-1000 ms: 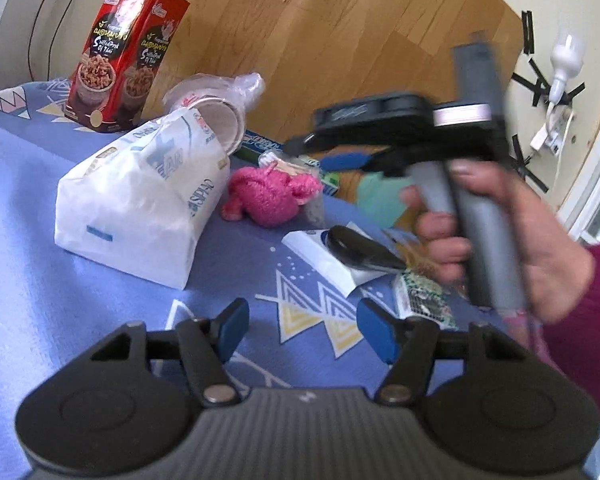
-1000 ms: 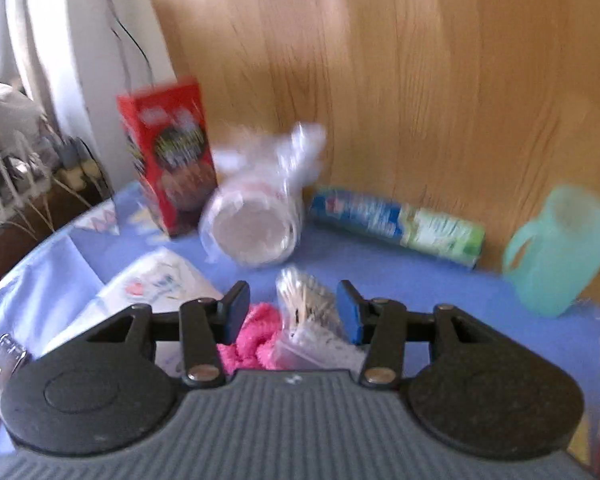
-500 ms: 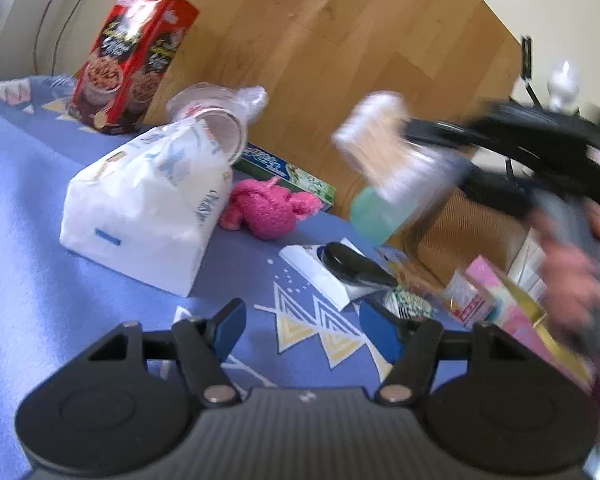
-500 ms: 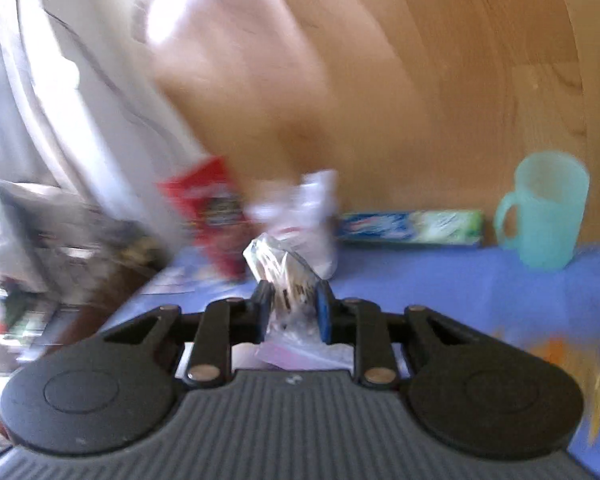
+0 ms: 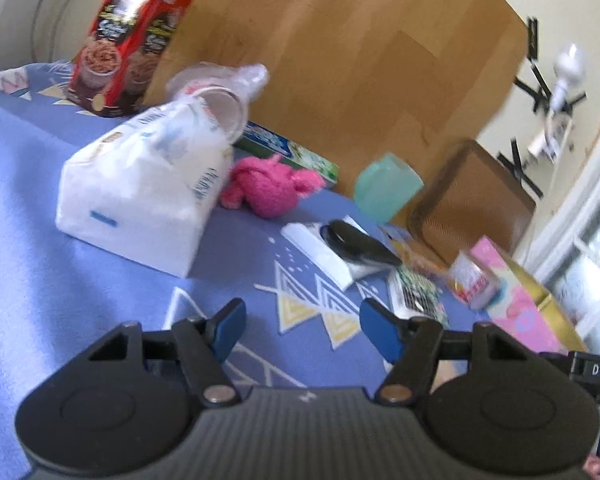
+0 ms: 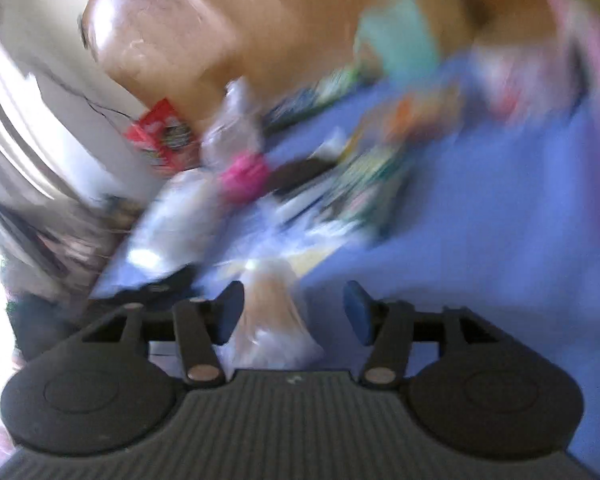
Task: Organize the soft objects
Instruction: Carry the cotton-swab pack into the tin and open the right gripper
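A pink knitted soft toy (image 5: 272,190) lies on the blue cloth (image 5: 28,216) beside a white soft tissue pack (image 5: 140,192). My left gripper (image 5: 300,330) is open and empty, low over the cloth in front of them. In the blurred right wrist view, my right gripper (image 6: 294,312) is open. A clear plastic bag of cotton swabs (image 6: 274,316) lies between its fingers, near the left one; I cannot tell whether it touches them. The pink toy (image 6: 244,176) shows far behind it.
A red snack box (image 5: 128,40), a wrapped cup stack (image 5: 216,92) and a green-blue carton (image 5: 288,152) stand along the wooden board. A teal mug (image 5: 386,188), a black object on white paper (image 5: 356,242), small packets (image 5: 418,294) and a pink box (image 5: 516,304) lie right.
My right gripper closed on the swab bag, lifted it away to the right, swung down over the cloth and has opened. My left gripper stayed open, nearly still.
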A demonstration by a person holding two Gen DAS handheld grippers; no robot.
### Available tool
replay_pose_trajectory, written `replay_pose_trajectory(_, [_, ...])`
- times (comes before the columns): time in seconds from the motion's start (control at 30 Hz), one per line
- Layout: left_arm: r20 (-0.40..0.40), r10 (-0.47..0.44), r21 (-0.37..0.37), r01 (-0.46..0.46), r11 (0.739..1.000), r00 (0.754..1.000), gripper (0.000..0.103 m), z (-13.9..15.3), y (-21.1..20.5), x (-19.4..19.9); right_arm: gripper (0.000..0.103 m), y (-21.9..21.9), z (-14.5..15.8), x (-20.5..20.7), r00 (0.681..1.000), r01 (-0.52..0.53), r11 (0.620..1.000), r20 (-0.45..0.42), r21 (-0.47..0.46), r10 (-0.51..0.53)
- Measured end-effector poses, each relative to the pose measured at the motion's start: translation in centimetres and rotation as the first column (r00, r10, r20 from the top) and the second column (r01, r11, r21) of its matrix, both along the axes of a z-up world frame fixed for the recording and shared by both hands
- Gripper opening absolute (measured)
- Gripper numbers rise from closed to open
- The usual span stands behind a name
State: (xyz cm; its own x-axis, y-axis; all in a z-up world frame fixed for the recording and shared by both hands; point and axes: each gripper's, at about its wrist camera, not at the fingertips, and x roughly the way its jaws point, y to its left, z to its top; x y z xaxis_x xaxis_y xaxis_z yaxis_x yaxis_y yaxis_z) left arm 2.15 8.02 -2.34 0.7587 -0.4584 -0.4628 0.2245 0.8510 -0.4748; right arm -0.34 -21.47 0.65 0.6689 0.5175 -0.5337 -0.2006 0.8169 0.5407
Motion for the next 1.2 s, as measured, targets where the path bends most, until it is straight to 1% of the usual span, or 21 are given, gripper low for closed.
replay_pose_trajectory(0.07, [-0.025,-0.049,-0.029,0.049,0.998,0.998,0.063,0.2,-0.7,-0.5,0.059,0.2,0.9,-1.6,0.994,-0.022,0.994,0.1,-0.105,0.033])
replay_pose_trajectory(0.17, [-0.054,-0.154,-0.092,0.149,0.985,0.987,0.063,0.8,-3.1,-1.2,0.073,0.7,1.1,-3.5,0.972,-0.127,0.976,0.174,-0.176,0.157])
replay_pose_trajectory(0.23, [-0.064,-0.205,-0.061,0.201,0.978,0.977,0.063,1.3,-5.3,-1.5,0.081,2.0,0.7,-4.2,0.954,-0.171,0.954,0.199,-0.246,0.222])
replay_pose_trajectory(0.3, [-0.108,-0.242,-0.013,0.242,0.97,0.964,0.061,1.1,-7.4,-1.5,0.081,3.6,0.2,-4.3,0.935,-0.203,0.917,0.209,-0.344,0.285])
replay_pose_trajectory(0.33, [-0.123,-0.256,-0.009,0.257,0.966,0.959,0.055,0.7,-8.2,-1.4,0.081,4.6,-0.2,-4.1,0.93,-0.213,0.893,0.198,-0.396,0.309])
replay_pose_trajectory(0.37, [-0.105,-0.254,0.004,0.256,0.967,0.961,0.044,0.6,-8.7,-1.6,0.08,5.2,-0.5,-3.7,0.928,-0.223,0.874,0.18,-0.432,0.326])
replay_pose_trajectory(0.4, [-0.119,-0.278,0.001,0.281,0.96,0.953,0.041,0.5,-9.2,-1.4,0.074,5.6,-1.3,-3.3,0.923,-0.249,0.862,0.16,-0.443,0.349])
replay_pose_trajectory(0.43, [-0.127,-0.28,0.002,0.283,0.959,0.952,0.042,0.8,-9.7,-1.5,0.067,5.2,-1.5,-3.4,0.92,-0.253,0.869,0.172,-0.425,0.352])
replay_pose_trajectory(0.5, [-0.094,-0.287,0.052,0.293,0.955,0.953,0.042,2.2,-10.9,-1.7,0.06,4.8,-1.1,-3.8,0.921,-0.23,0.874,0.194,-0.429,0.337])
replay_pose_trajectory(0.57, [-0.048,-0.322,0.073,0.324,0.943,0.946,0.041,3.8,-12.3,-1.9,0.06,3.7,-0.3,-4.7,0.919,-0.162,0.884,0.26,-0.44,0.298])
replay_pose_trajectory(0.63, [-0.005,-0.372,0.083,0.371,0.925,0.928,0.041,5.6,-14.6,-1.3,0.06,1.8,0.7,-5.4,0.918,-0.083,0.904,0.321,-0.419,0.233])
replay_pose_trajectory(0.73, [0.035,-0.465,0.095,0.46,0.883,0.885,0.041,7.6,-19.2,-0.4,0.06,-2.2,2.0,-6.5,0.914,0.049,0.92,0.388,-0.389,0.116])
replay_pose_trajectory(0.87, [0.067,-0.572,0.141,0.559,0.817,0.818,0.041,8.5,-26.3,0.4,0.06,-7.1,2.7,-7.1,0.903,0.214,0.901,0.428,-0.376,-0.036])
replay_pose_trajectory(0.93, [0.06,-0.604,0.153,0.591,0.792,0.794,0.042,8.4,-29.6,0.8,0.06,-9.7,2.6,-7.1,0.9,0.28,0.883,0.424,-0.377,-0.104])
replay_pose_trajectory(0.97, [0.055,-0.614,0.158,0.601,0.784,0.787,0.047,8.3,-31.0,1.1,0.06,-10.9,2.6,-7.0,0.899,0.303,0.877,0.417,-0.373,-0.134])
replay_pose_trajectory(1.0, [0.054,-0.615,0.166,0.6,0.783,0.787,0.051,8.2,-32.2,1.2,0.061,-12.2,2.4,-6.7,0.899,0.324,0.871,0.407,-0.369,-0.162])
replay_pose_trajectory(1.03, [0.058,-0.614,0.178,0.598,0.782,0.787,0.063,7.9,-33.5,1.6,0.061,-13.1,2.1,-6.3,0.894,0.342,0.869,0.407,-0.358,-0.184])
replay_pose_trajectory(1.07, [0.065,-0.606,0.2,0.585,0.786,0.793,0.068,7.8,-34.6,1.8,0.061,-13.8,2.0,-5.8,0.886,0.374,0.857,0.41,-0.355,-0.217])
replay_pose_trajectory(1.1, [0.074,-0.593,0.221,0.567,0.794,0.802,0.068,7.7,-35.5,1.9,0.066,-14.6,1.7,-5.2,0.871,0.424,0.826,0.415,-0.372,-0.261])
replay_pose_trajectory(1.17, [0.081,-0.573,0.248,0.54,0.804,0.816,0.068,7.5,-35.8,1.8,0.067,-16.2,0.9,-4.1,0.828,0.53,0.749,0.434,-0.397,-0.356])
replay_pose_trajectory(1.2, [0.08,-0.567,0.239,0.537,0.809,0.82,0.068,7.5,-35.2,1.7,0.067,-17.1,0.7,-3.7,0.822,0.547,0.741,0.419,-0.39,-0.386])
